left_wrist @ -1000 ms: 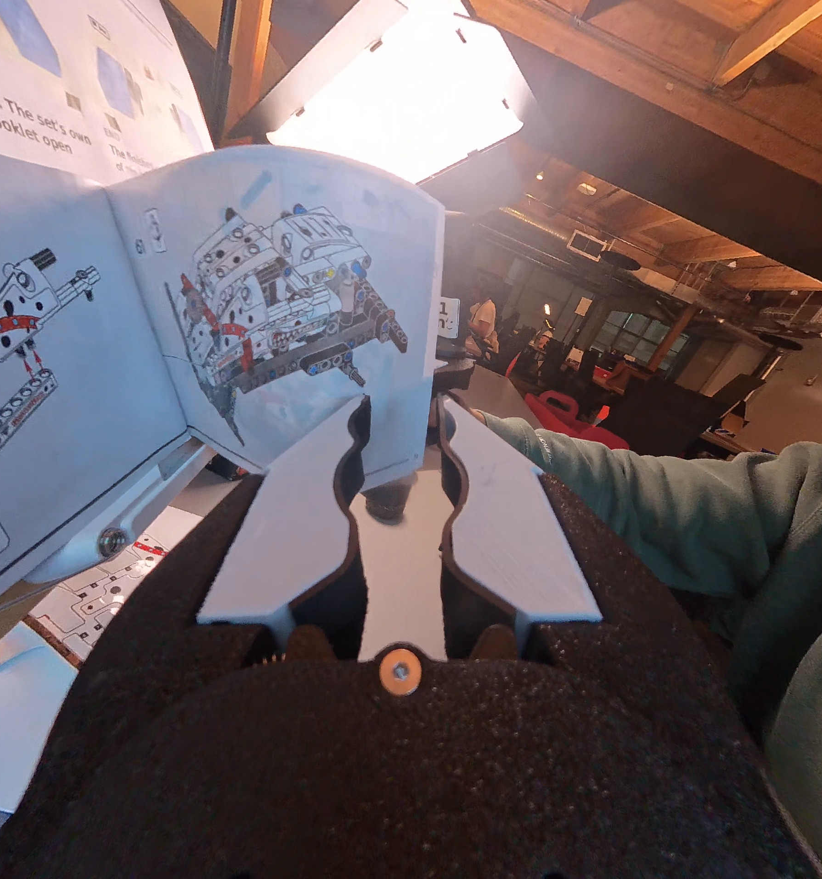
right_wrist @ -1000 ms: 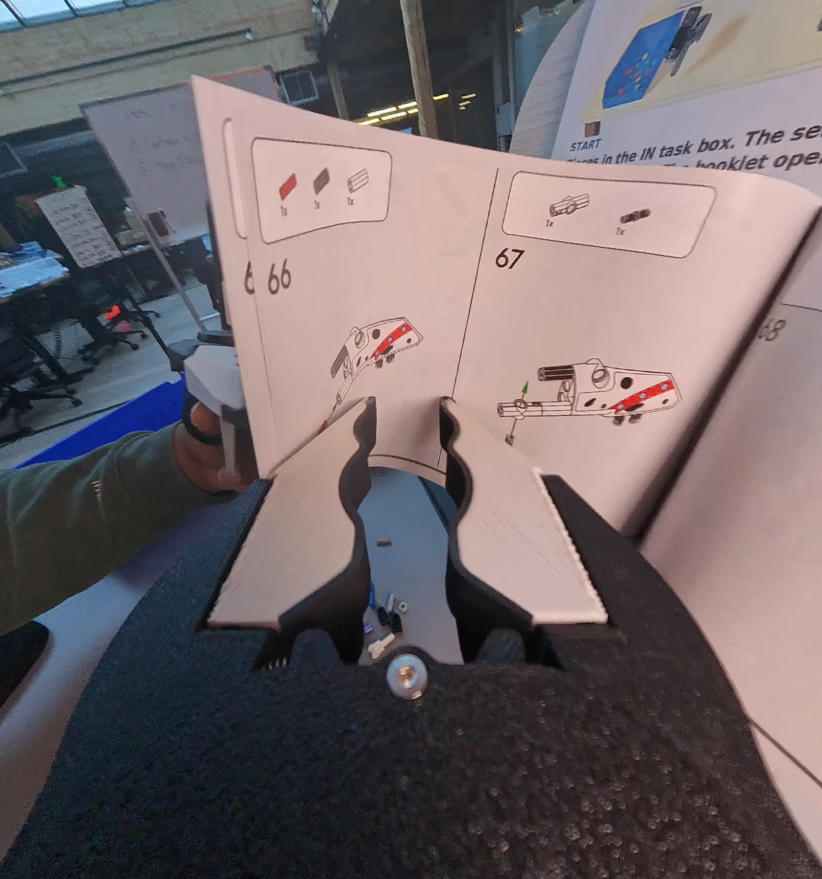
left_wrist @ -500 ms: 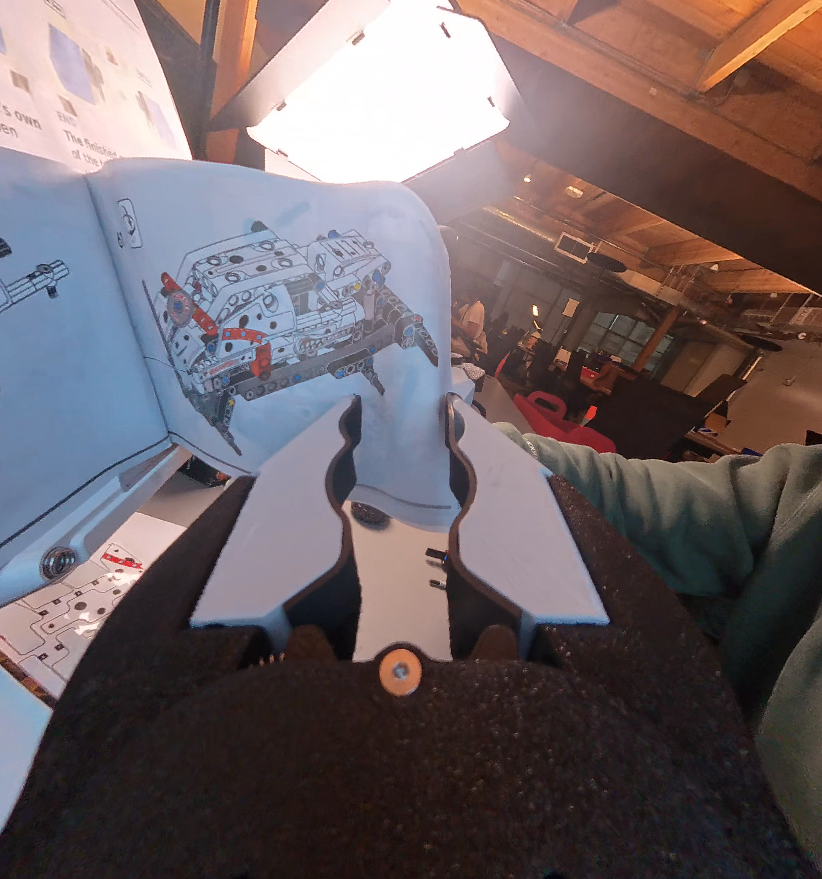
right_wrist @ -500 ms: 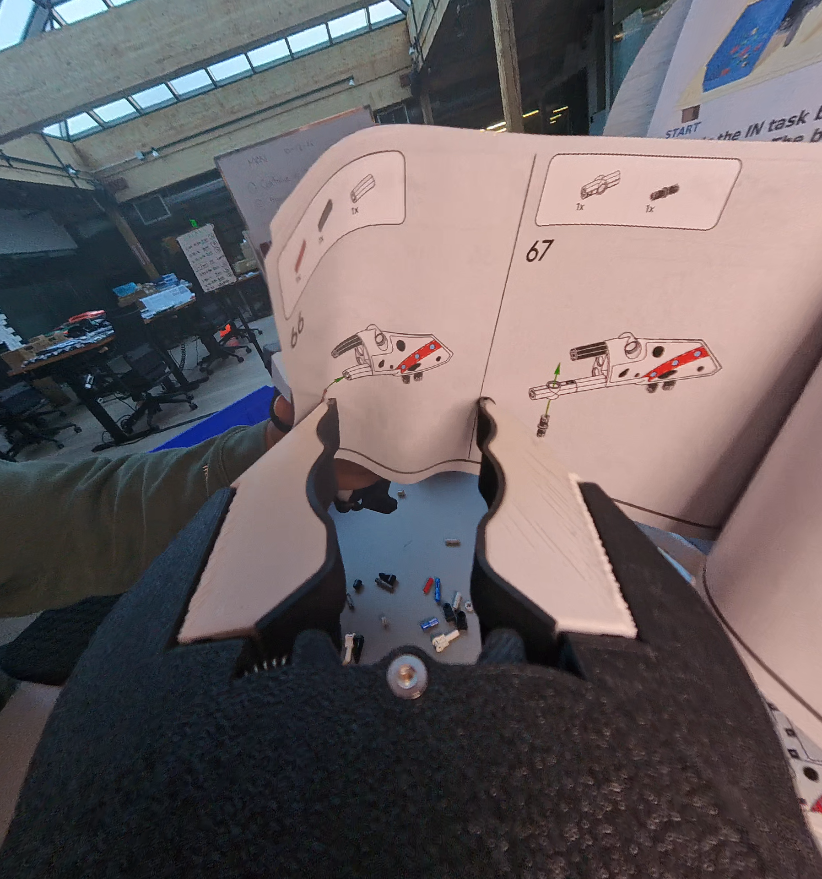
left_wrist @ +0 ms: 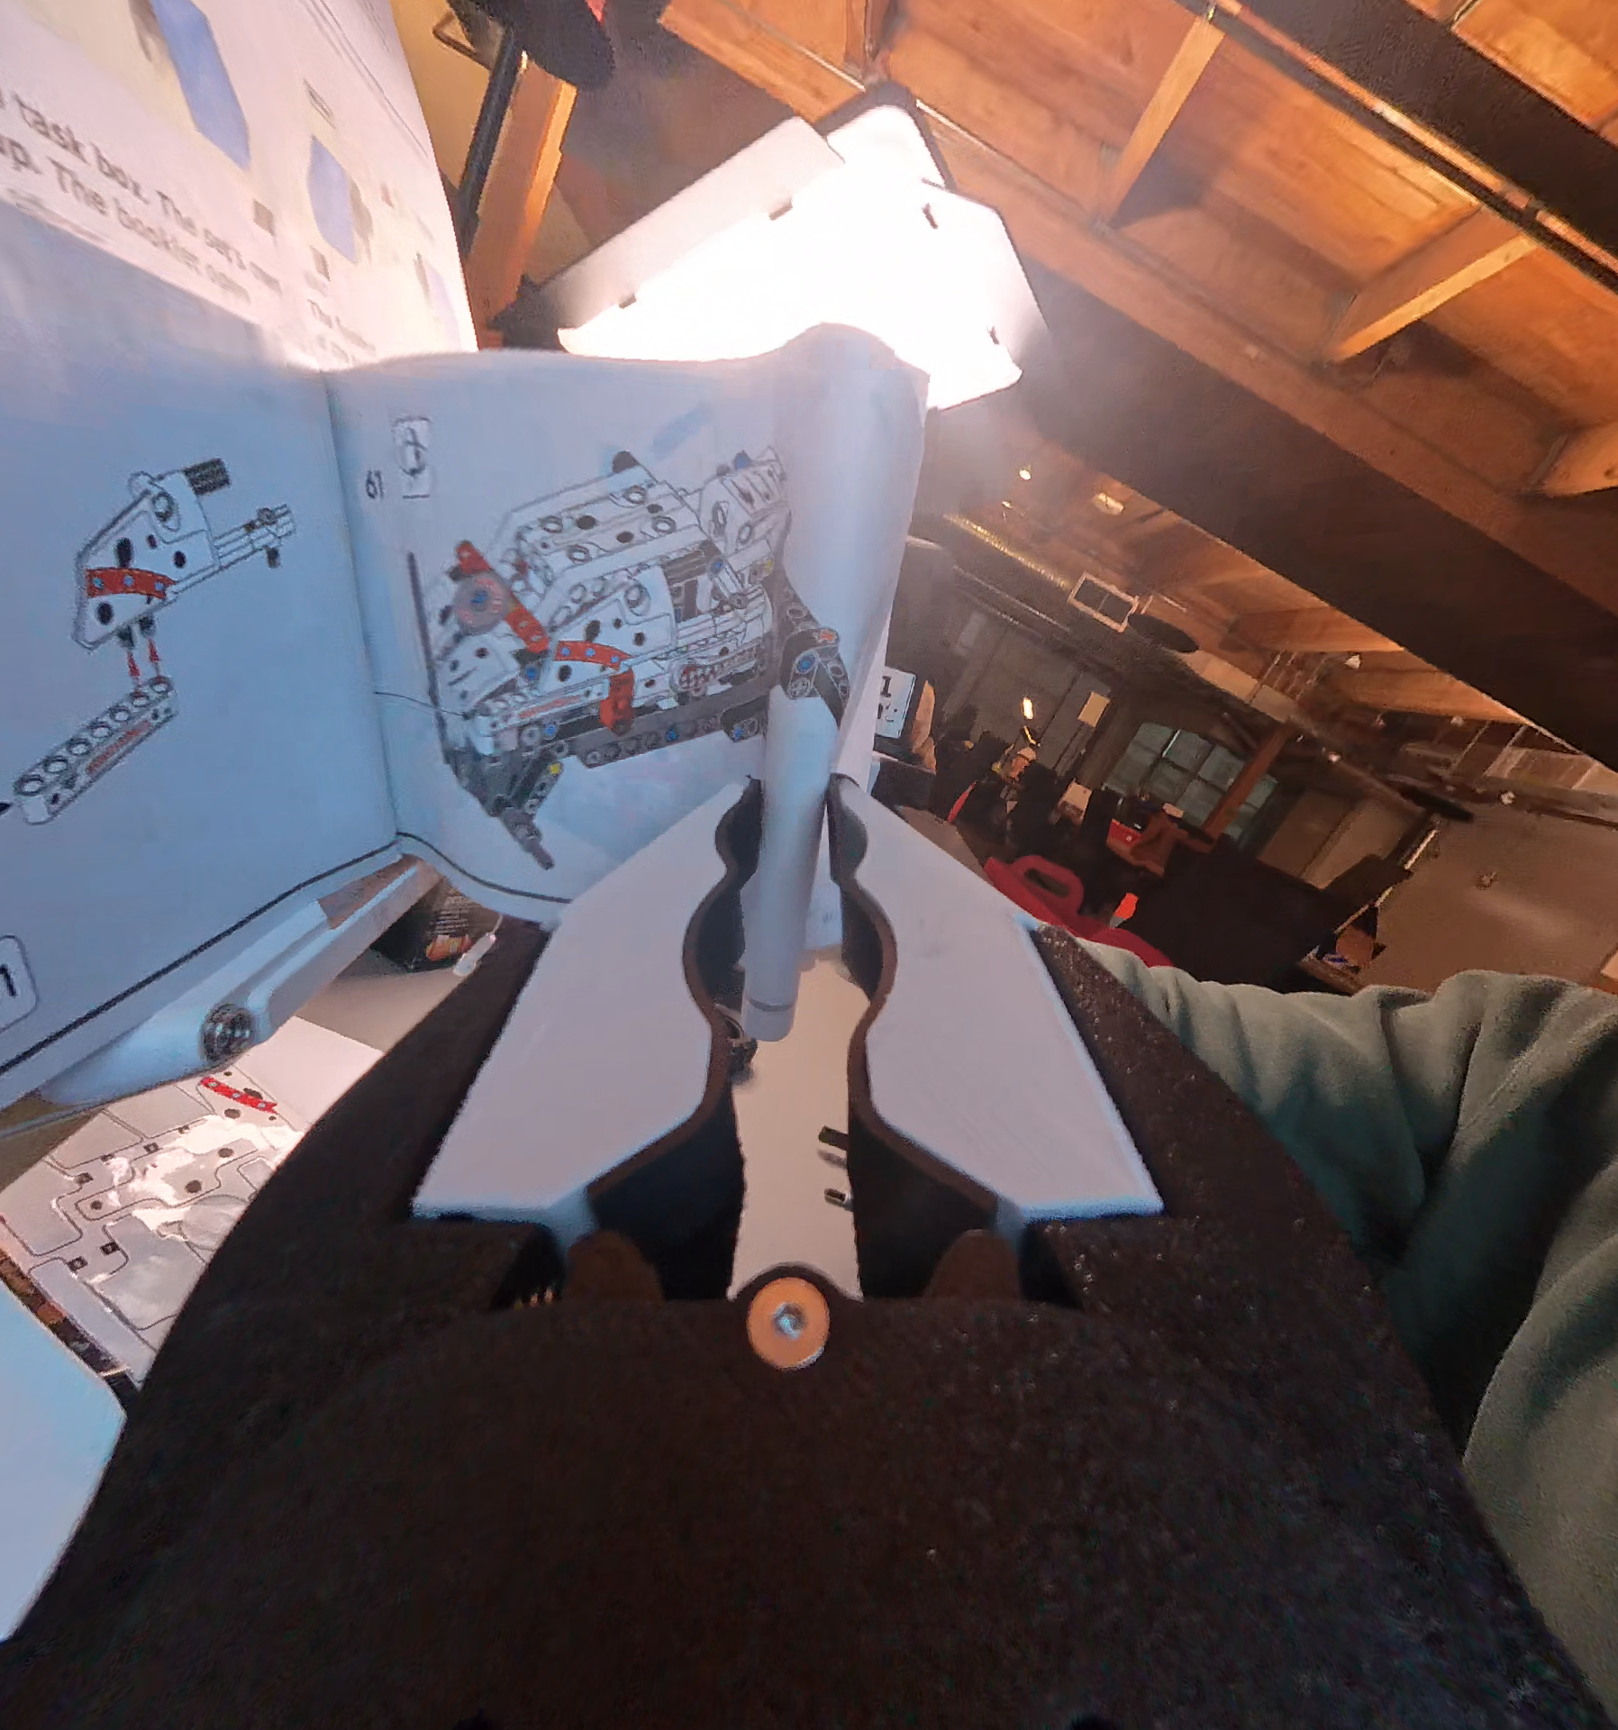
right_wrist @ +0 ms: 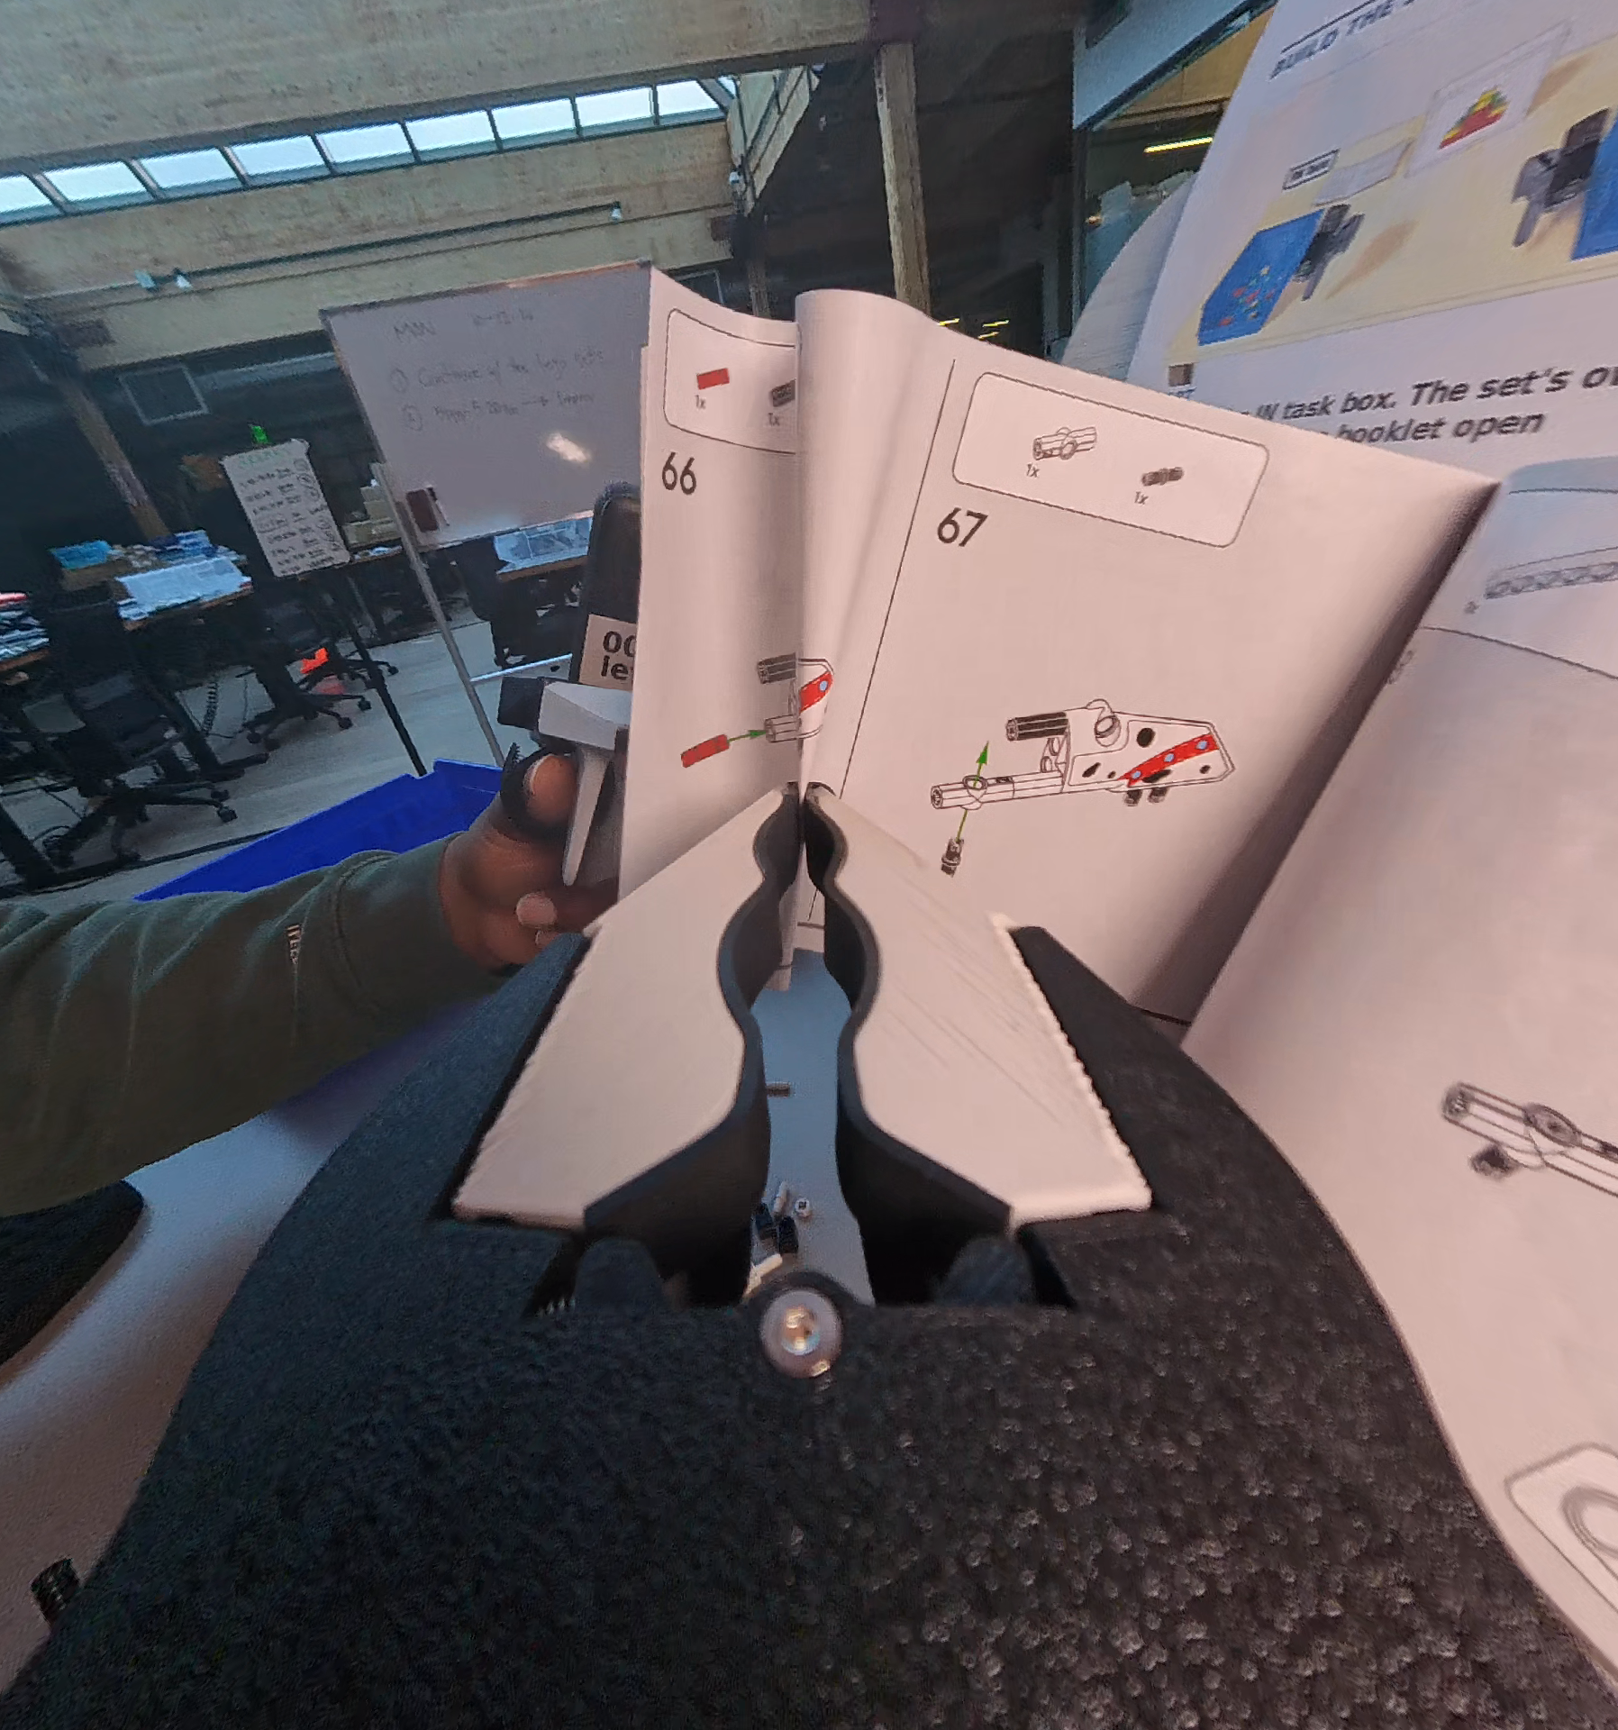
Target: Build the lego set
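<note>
**Both claws now pinch the same booklet page**

A moment ago your two claws stood apart around the lower edge of the instruction booklet's (right_wrist: 1114,674) loose page; now both have closed on it. Your right claw (right_wrist: 801,796) grips the bottom of the page with its tips nearly meeting, and the sheet folds into a sharp crease that rises straight up from between the tips. Your left claw (left_wrist: 787,796) holds the same page (left_wrist: 791,899) from the other side, the paper curled into a narrow roll running down between its fingers (left_wrist: 627,1020). By my reading you are mid page-turn, not yet building: the step is choosing which spread to show.

The loose lego pieces (right_wrist: 777,1217) lie on the grey table (right_wrist: 805,1058) below and behind your right claw's tips, seen through the gap between the fingers, untouched.

Room is tight. To the right of your right claw the next page (right_wrist: 1460,936) bulges close, and the booklet stand's (left_wrist: 253,992) edge sits down-left of your left claw. Your left hand (right_wrist: 515,871) is just left of the right claw. Two opposed grips on one sheet could tear it; open space lies up and away.
</note>
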`<act>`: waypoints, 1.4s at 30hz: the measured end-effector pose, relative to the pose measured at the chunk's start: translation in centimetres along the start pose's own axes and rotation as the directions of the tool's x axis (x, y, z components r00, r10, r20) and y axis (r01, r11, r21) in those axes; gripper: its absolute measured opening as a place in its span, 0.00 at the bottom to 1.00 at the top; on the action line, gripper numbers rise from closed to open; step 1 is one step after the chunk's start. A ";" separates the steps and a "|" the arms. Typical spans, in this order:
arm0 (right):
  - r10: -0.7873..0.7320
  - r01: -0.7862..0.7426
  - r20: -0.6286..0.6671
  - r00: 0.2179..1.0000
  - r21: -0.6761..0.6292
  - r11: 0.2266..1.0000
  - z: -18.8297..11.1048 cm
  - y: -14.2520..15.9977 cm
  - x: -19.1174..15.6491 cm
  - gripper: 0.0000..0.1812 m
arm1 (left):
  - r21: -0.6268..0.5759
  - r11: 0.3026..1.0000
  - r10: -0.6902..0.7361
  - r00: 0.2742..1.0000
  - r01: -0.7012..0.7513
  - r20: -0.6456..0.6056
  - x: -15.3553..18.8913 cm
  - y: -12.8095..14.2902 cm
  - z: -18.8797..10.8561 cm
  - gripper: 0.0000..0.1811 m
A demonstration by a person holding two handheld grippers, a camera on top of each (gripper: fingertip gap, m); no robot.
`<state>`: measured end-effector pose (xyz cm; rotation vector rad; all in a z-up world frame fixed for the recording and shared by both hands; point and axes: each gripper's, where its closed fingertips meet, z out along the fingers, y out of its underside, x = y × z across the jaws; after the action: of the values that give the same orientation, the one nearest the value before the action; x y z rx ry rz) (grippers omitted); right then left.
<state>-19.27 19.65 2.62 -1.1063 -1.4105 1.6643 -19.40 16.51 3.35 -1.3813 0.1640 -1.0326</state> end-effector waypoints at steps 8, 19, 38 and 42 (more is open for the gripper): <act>-0.038 0.033 -0.206 0.978 -0.025 0.999 -3.6 -0.6 4.5 0.00 | 0.071 0.997 -0.002 0.987 -0.009 0.160 -2.9 -1.9 -3.3 0.05; -0.088 0.191 -0.926 0.367 -0.018 0.982 -20.2 -4.6 14.5 0.14 | 0.122 0.992 -0.018 0.897 -0.040 0.442 -7.5 -3.4 -8.2 0.07; -0.339 0.067 -0.750 0.568 -0.368 0.928 -6.9 2.5 13.6 0.22 | -0.043 0.942 0.295 0.759 -0.333 0.581 -1.8 -5.5 -8.7 0.09; -0.445 0.132 -0.747 0.493 -0.441 0.888 -6.8 2.6 13.9 0.22 | -0.361 0.913 0.378 0.726 -0.189 0.575 -5.0 1.2 -5.2 0.13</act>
<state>-18.66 34.37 -2.69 -1.4646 -1.1115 0.4517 -25.04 16.00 -1.22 -1.8286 0.0131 -0.2374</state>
